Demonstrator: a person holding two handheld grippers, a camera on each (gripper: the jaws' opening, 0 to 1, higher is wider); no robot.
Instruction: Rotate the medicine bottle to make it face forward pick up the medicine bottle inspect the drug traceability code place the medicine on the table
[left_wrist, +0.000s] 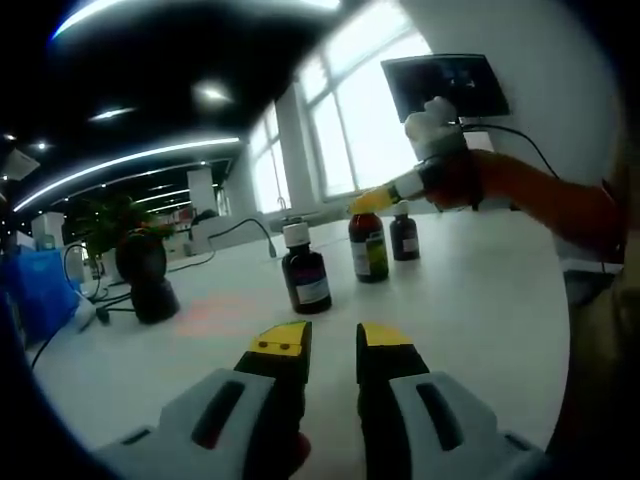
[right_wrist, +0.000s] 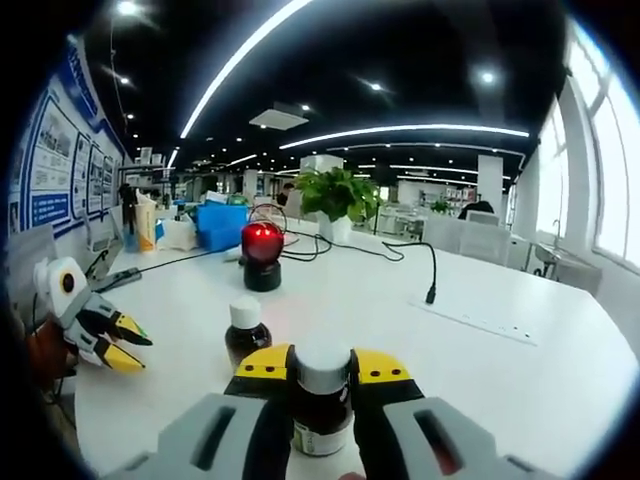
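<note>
Right gripper (right_wrist: 322, 372) hiding clamped bottle's (right_wrist: 322, 395) label

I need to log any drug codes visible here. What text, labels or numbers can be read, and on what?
None can be read.
Labels on the three medicine bottles: blurred.
Bottle in the right gripper: label hidden by the jaws.
Blue wall posters: too small.

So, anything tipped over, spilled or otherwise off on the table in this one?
Nothing stands out. The three medicine bottles stand upright and capped on the white table, with no spill. The right claw has its jaws around one bottle, also upright. The left claw is open over bare tabletop.
</note>
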